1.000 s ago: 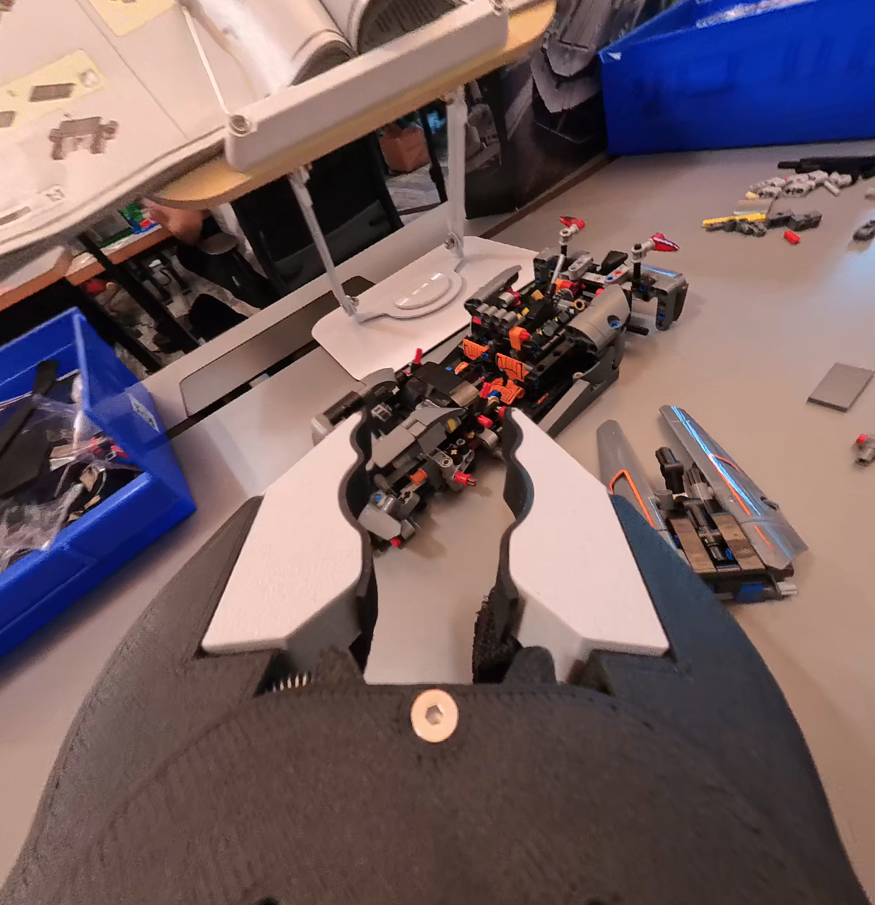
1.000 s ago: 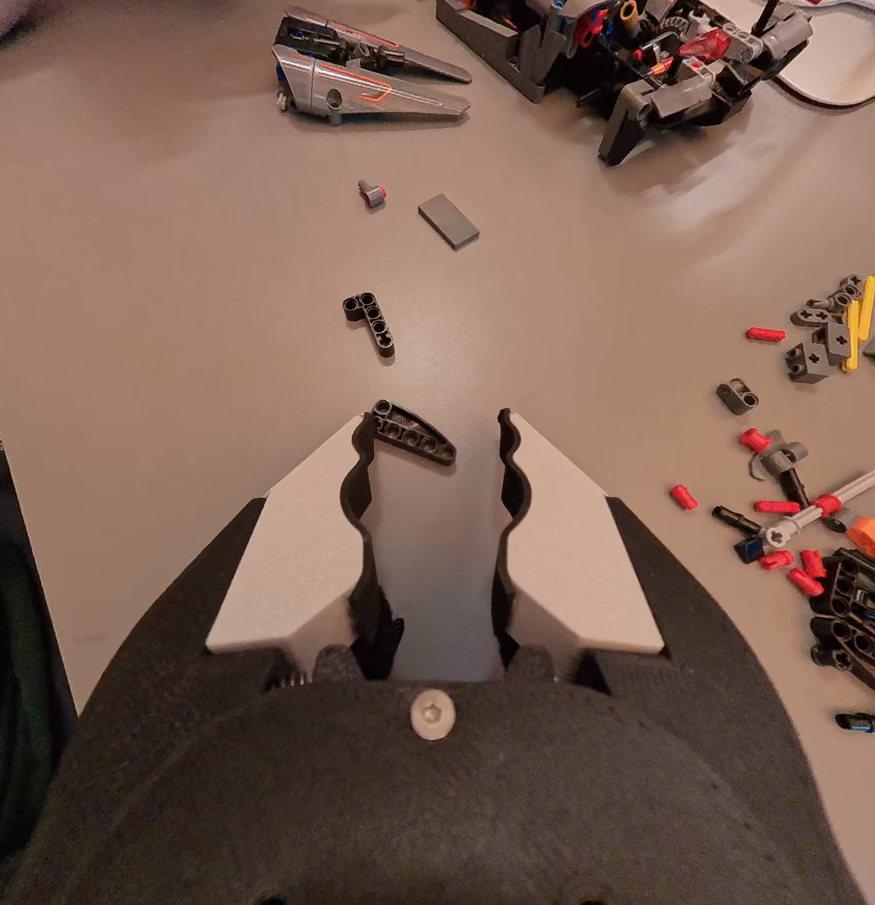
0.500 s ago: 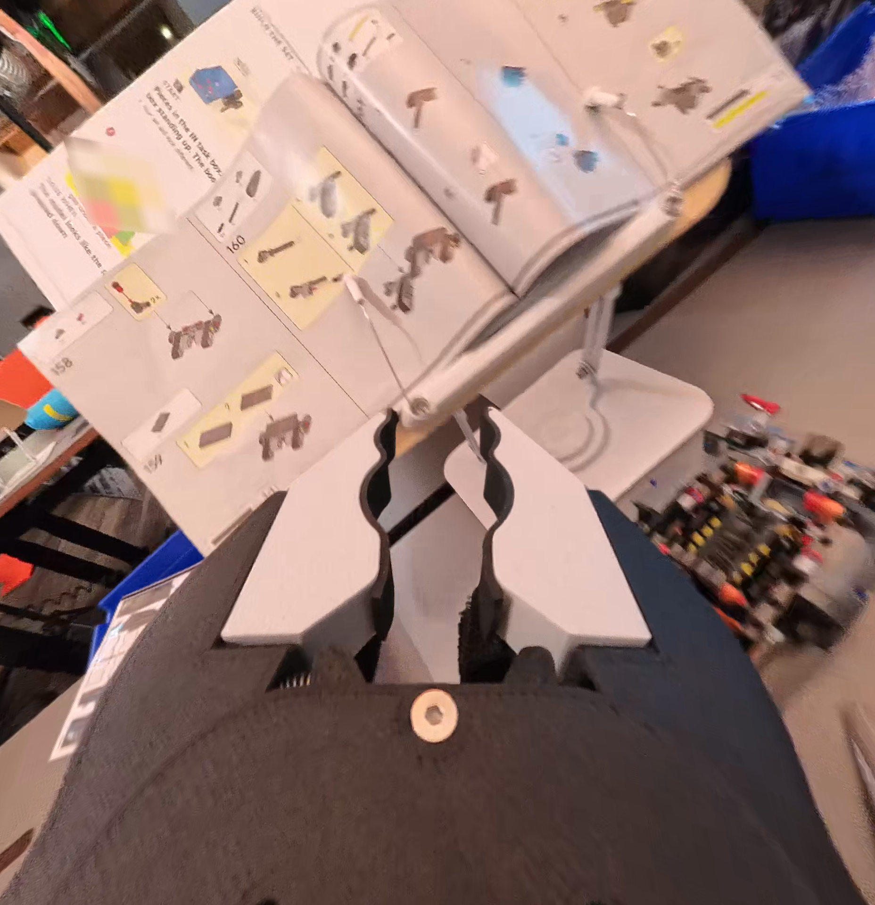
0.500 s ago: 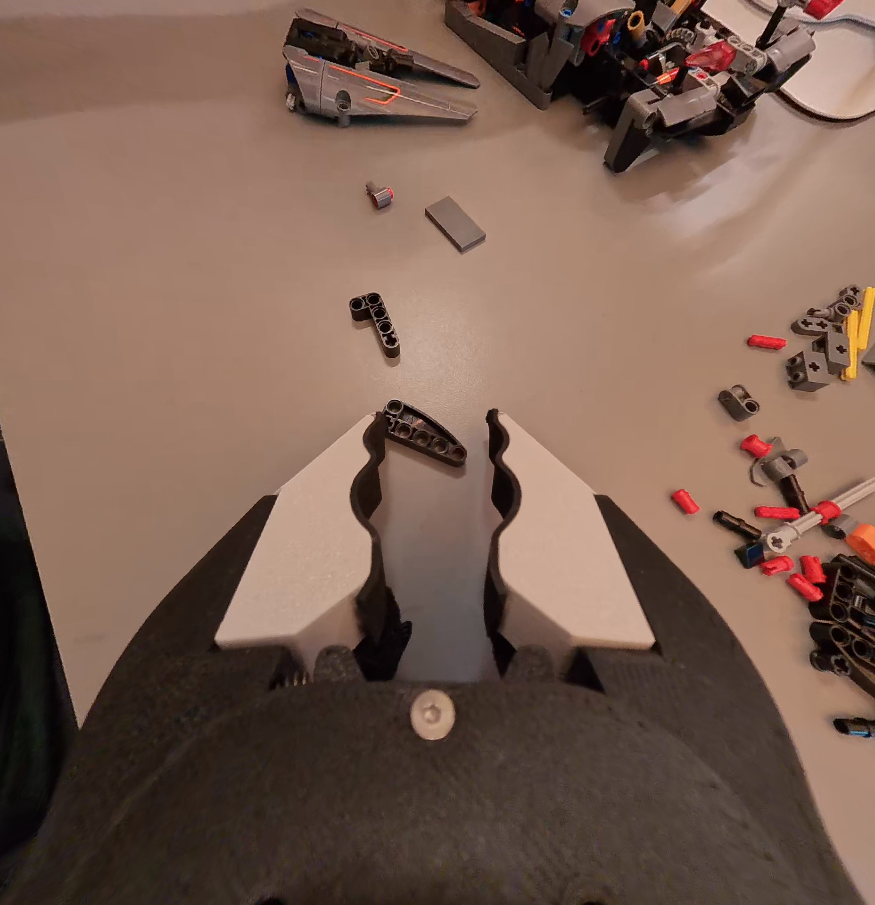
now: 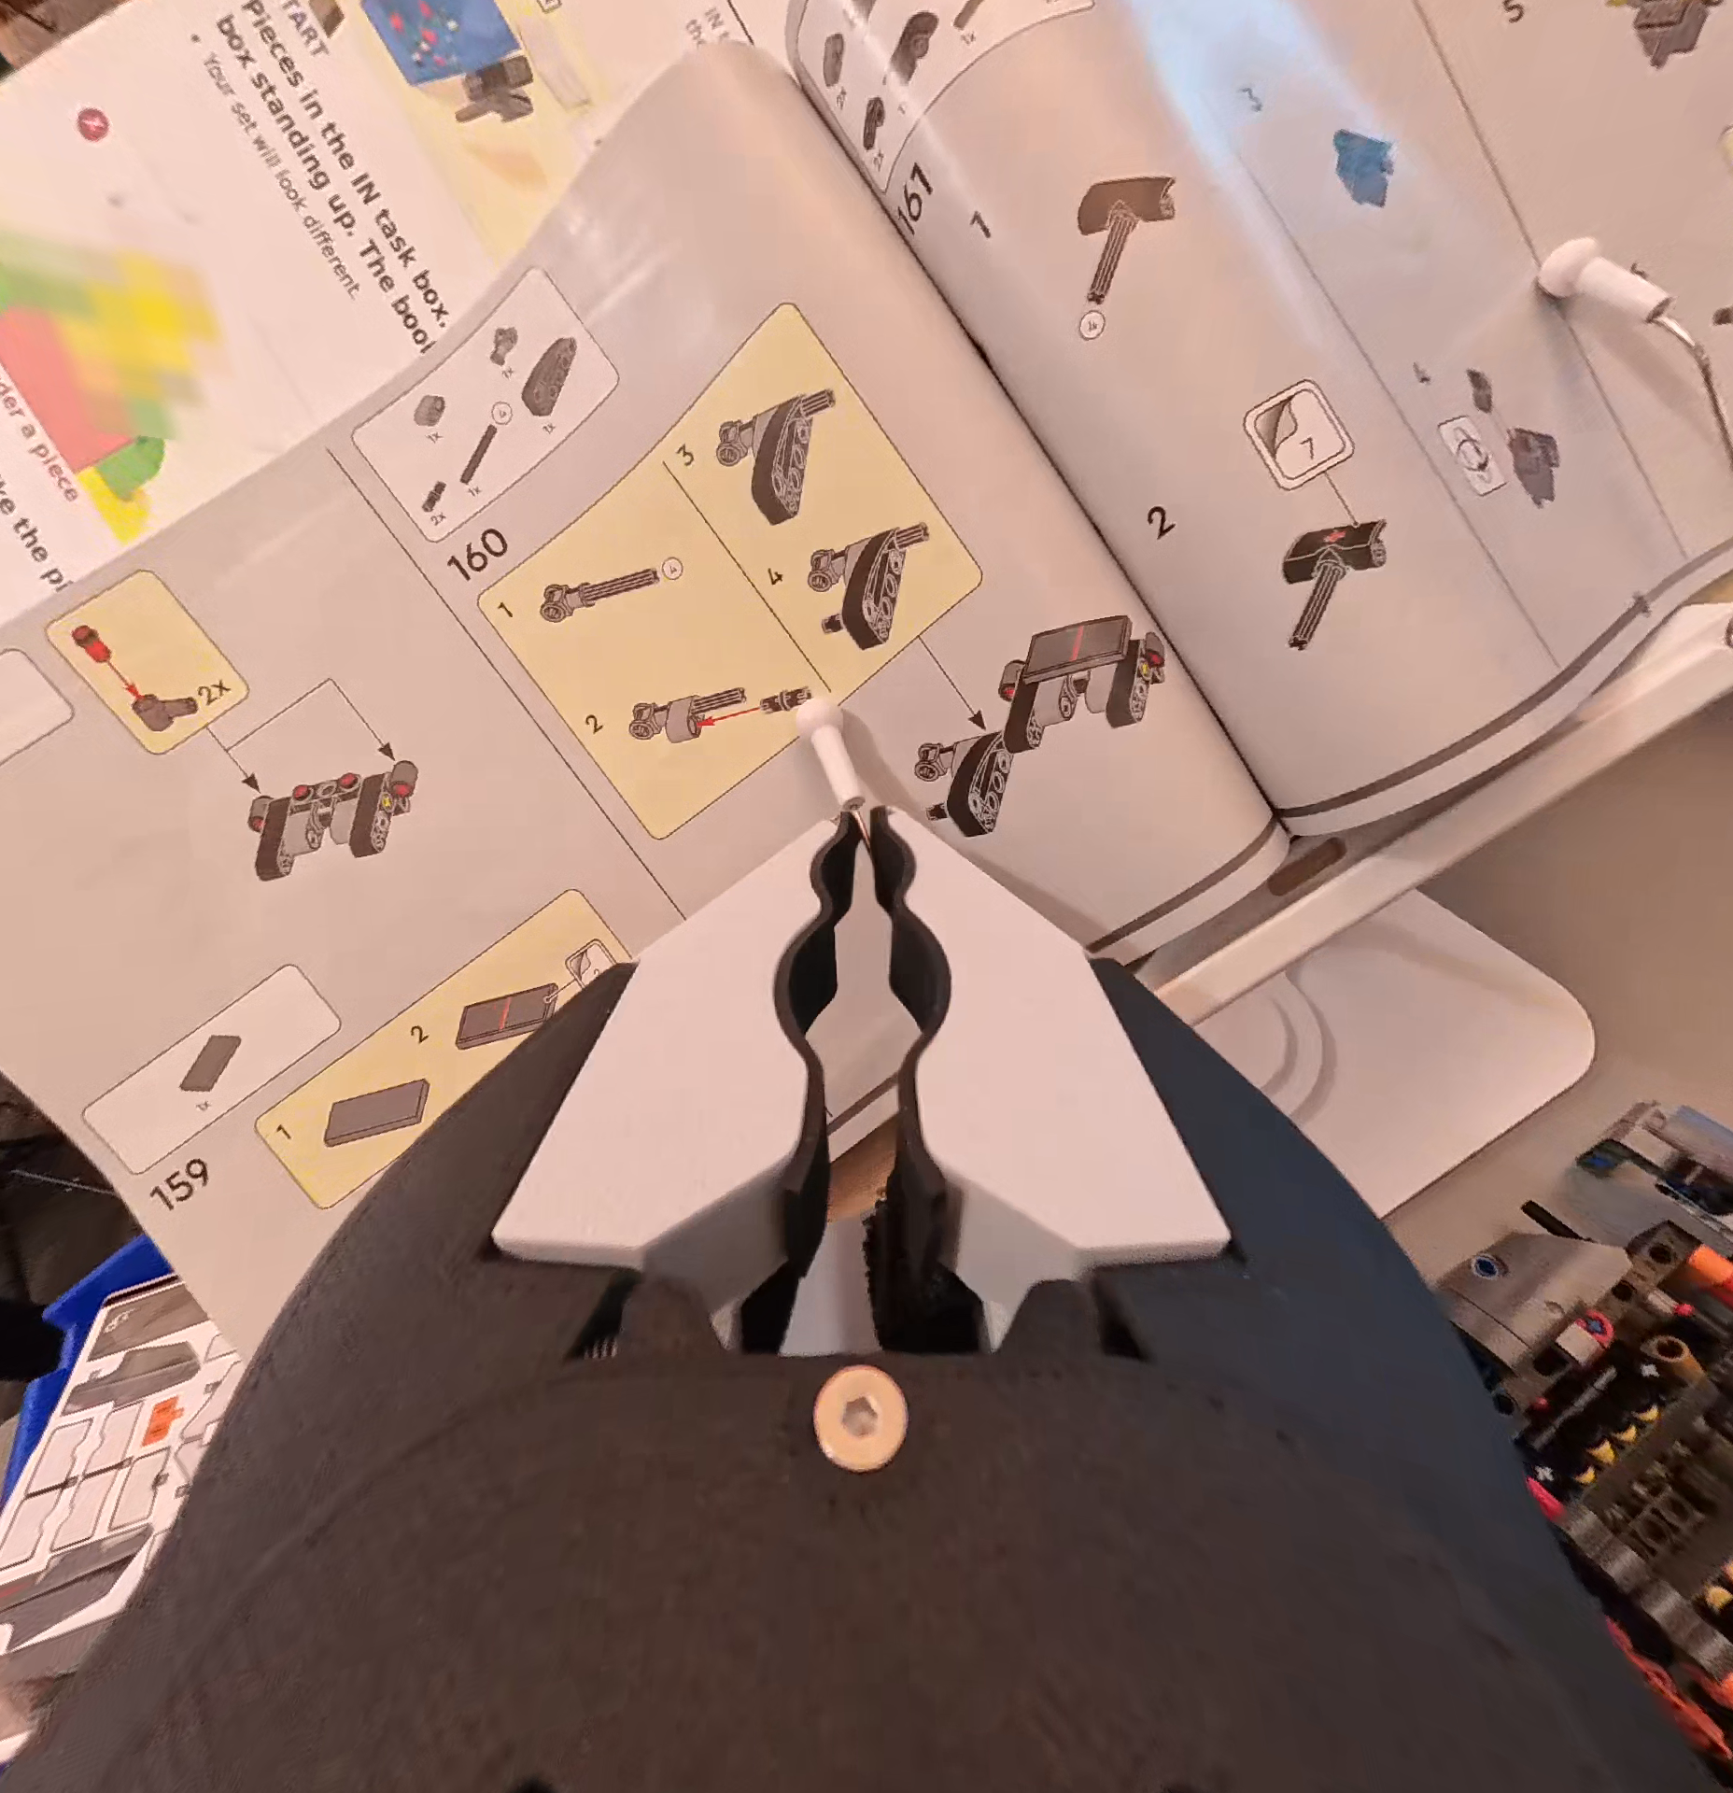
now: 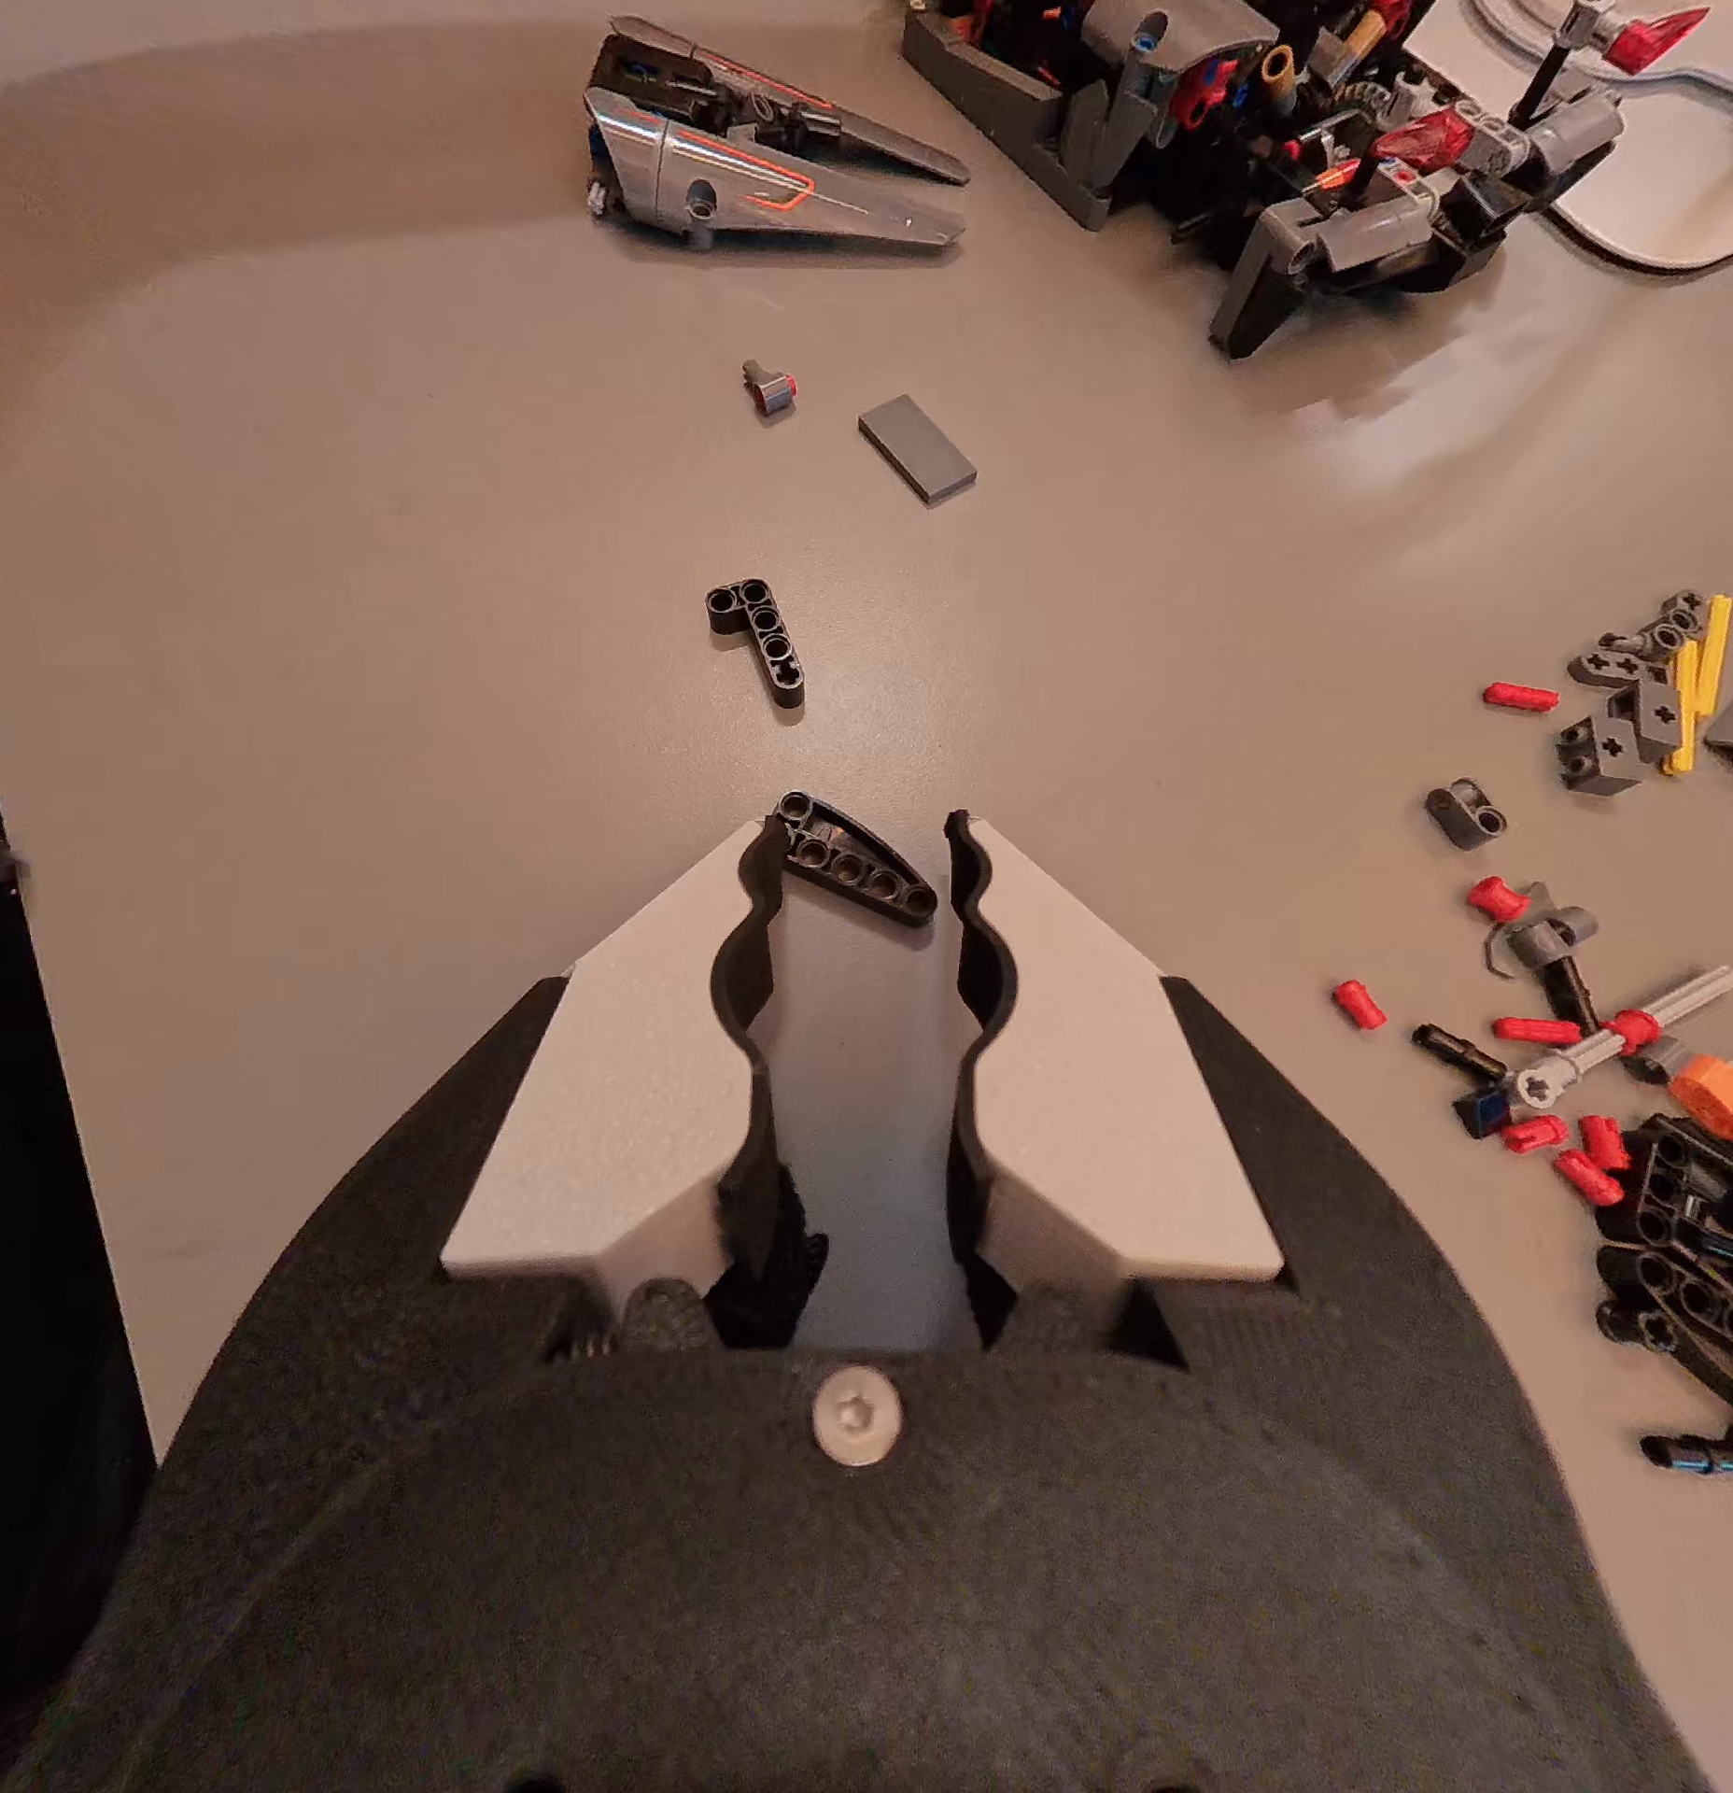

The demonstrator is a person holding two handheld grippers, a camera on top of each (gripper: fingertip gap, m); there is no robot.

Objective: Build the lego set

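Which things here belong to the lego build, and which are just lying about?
Belonging to the build:
- instruction book
- half-built model
- grey wing section
- curved black beam at the right gripper
- L-shaped black beam
- flat grey tile
- red pins

Lying about:
- book stand
- blue bin

open table (image 6: 378, 543) left of the right gripper (image 6: 858, 834). curved black beam (image 6: 858, 863) lies between its tips; loose-parts pile (image 6: 1610, 980) crowds its right. ahead of the left gripper (image 5: 861, 825), the instruction booklet (image 5: 591, 602) and page-holder pin (image 5: 829, 747) block passage.
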